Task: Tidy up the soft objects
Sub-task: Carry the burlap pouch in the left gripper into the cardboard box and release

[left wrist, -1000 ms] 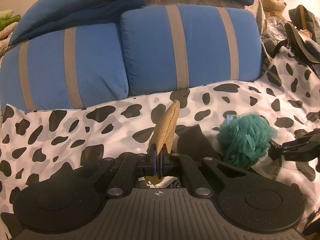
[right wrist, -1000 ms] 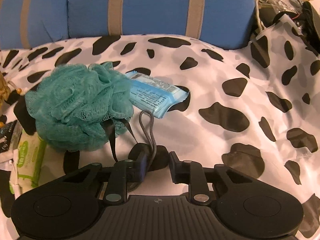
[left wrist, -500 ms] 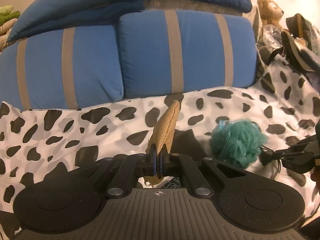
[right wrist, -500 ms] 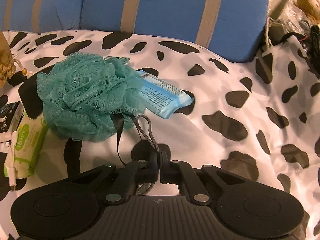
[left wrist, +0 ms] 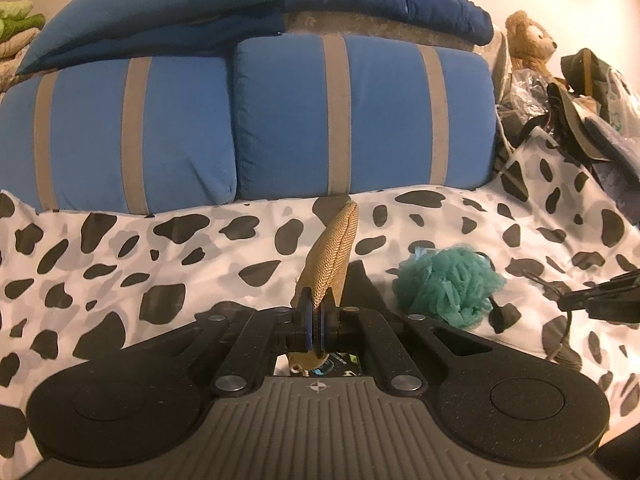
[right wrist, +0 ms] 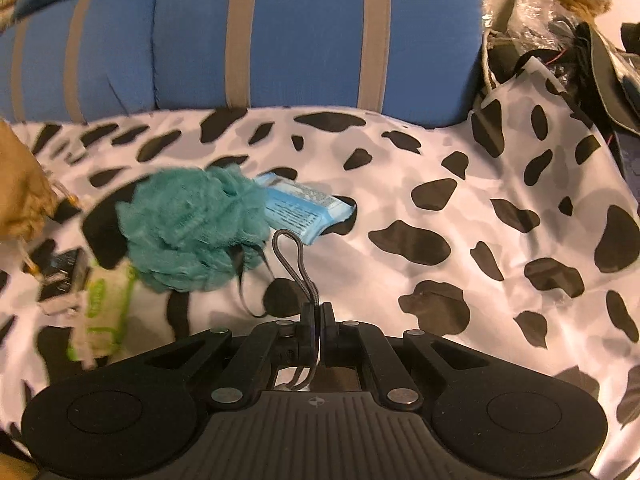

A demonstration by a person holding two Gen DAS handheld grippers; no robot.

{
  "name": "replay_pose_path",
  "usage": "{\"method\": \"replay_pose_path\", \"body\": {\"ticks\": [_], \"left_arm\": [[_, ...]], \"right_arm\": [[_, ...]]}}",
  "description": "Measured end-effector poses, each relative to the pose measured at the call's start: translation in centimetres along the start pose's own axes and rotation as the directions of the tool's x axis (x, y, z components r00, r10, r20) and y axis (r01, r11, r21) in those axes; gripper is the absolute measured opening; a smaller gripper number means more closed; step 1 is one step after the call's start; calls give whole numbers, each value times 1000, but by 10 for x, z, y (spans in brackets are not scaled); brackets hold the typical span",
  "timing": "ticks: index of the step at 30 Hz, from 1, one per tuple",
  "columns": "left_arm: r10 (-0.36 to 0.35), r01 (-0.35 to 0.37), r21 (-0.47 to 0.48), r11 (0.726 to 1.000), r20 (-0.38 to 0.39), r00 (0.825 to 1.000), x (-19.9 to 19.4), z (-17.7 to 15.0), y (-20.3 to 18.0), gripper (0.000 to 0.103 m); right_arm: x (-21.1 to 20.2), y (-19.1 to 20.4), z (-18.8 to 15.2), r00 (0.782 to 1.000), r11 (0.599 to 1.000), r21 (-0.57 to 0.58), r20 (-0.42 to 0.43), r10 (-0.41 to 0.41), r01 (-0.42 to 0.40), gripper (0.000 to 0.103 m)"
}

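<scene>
My left gripper (left wrist: 316,304) is shut on a tan woven pouch (left wrist: 334,252) and holds it upright above the cow-print sheet (left wrist: 160,264). My right gripper (right wrist: 318,312) is shut on the grey cord loop (right wrist: 294,260) of the teal bath pouf (right wrist: 192,232), which rests on the sheet to its front left. The pouf also shows in the left wrist view (left wrist: 448,288), with the right gripper (left wrist: 600,292) at the right edge. The pouch shows blurred at the left edge of the right wrist view (right wrist: 22,196).
A blue wipes packet (right wrist: 304,212) lies partly under the pouf. A green packet (right wrist: 100,304) and a small dark box (right wrist: 62,272) lie left of it. Blue striped cushions (left wrist: 340,120) line the back. A teddy bear (left wrist: 528,40) and bags (left wrist: 580,112) sit at back right.
My right gripper closed on the pouf's cord loop and has pulled back and up with it. My left gripper has risen with the pouch, still shut on it.
</scene>
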State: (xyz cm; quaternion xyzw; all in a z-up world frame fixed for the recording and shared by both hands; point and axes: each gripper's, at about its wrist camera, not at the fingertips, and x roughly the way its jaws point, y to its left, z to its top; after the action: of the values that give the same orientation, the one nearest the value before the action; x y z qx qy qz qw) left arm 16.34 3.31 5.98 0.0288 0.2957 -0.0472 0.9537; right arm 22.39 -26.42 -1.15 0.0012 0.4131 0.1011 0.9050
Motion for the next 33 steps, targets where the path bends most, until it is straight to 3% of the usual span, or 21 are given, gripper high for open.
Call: {"method": "replay_pose_path", "body": {"ticks": [13,33], "left_arm": [[-36,36,-47,998,6,999,-36,-22,-2,4],[-137,141,-111,984,37,990,-121,-68,-20,4]], "right_arm": [[-57,-9,-20,990,990,51,48,130,-132,4],[-130,21,-66,955,956,28,68,289,-291,4]]}}
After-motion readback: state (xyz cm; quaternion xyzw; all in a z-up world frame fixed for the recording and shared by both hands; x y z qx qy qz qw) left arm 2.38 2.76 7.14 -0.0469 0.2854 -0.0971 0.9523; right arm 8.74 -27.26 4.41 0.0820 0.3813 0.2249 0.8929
